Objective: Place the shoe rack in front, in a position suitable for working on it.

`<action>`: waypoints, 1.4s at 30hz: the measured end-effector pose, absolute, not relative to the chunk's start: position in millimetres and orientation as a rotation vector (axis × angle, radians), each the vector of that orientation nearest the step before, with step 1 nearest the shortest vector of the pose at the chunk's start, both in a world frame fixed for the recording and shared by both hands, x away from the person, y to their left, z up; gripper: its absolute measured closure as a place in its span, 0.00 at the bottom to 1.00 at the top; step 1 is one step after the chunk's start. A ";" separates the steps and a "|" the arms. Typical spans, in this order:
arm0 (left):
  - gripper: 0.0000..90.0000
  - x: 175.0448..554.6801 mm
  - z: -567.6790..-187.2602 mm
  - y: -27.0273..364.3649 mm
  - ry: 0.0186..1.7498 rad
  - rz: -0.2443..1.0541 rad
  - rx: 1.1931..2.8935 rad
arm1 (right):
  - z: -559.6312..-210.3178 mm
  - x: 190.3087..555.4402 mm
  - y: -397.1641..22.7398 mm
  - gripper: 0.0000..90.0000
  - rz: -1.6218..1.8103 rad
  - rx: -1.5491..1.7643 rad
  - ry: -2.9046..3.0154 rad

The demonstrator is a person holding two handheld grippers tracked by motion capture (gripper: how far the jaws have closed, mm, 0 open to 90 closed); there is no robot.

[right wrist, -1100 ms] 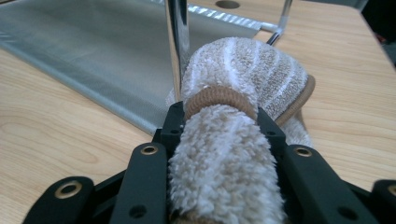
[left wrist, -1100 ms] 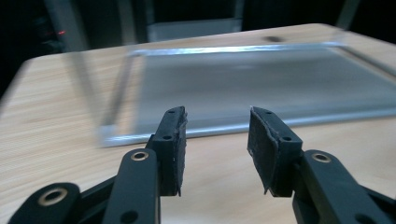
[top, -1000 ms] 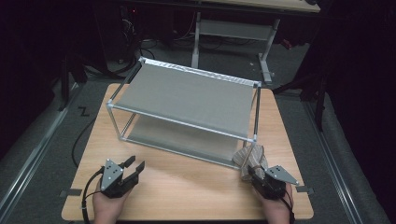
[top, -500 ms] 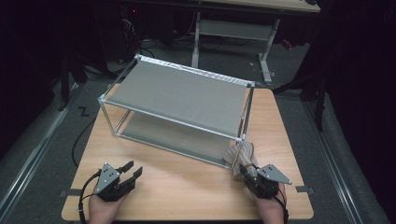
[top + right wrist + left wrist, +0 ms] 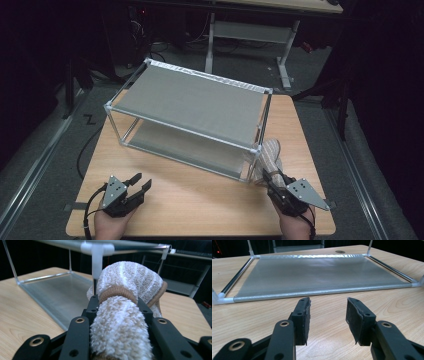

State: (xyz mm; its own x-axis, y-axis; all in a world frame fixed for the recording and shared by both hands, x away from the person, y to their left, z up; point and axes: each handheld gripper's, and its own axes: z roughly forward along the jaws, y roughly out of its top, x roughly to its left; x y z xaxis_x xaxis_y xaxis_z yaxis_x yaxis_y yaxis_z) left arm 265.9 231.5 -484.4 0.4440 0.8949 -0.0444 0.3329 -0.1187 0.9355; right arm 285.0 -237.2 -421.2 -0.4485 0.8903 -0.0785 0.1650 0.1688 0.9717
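A two-tier rack (image 5: 261,120) with a white tube frame and grey fabric shelves stands across the middle of the wooden table (image 5: 200,200). My right gripper (image 5: 270,177) is shut on a fuzzy beige striped cloth bundle (image 5: 267,155) bound by a tan band, held just off the rack's near right corner post (image 5: 97,260). In the right gripper view the bundle (image 5: 125,290) bulges out between the jaws. My left gripper (image 5: 140,181) is open and holds nothing at the table's near left. It (image 5: 328,307) points at the lower shelf (image 5: 317,275).
Bare table stretches between the two grippers in front of the rack. Another table's white legs (image 5: 285,60) and cables stand on the dark floor behind. Metal floor rails (image 5: 30,175) run along both sides.
My right gripper has lifted the cloth bundle up beside the rack's near right corner. The left gripper has stayed almost in place.
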 end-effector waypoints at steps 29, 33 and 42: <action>0.59 276.1 -480.7 217.1 1.021 0.644 1.673 | -481.0 301.8 -226.2 0.72 1.079 1.151 2.061; 0.59 278.8 -482.9 213.0 1.007 0.636 1.697 | -482.0 302.9 -227.5 0.72 1.079 1.173 2.059; 0.59 267.2 -473.7 215.5 0.984 0.681 1.675 | -480.6 294.7 -211.6 0.72 1.090 1.102 2.100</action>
State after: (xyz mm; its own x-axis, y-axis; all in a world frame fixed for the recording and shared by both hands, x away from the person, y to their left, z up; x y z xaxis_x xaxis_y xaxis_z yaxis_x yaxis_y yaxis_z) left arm 267.2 215.5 -473.7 0.5037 0.8634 -0.0269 0.2792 -0.1332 0.9510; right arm 294.7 -211.6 -480.6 -0.5301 0.8442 -0.0793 0.4209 0.3431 0.8397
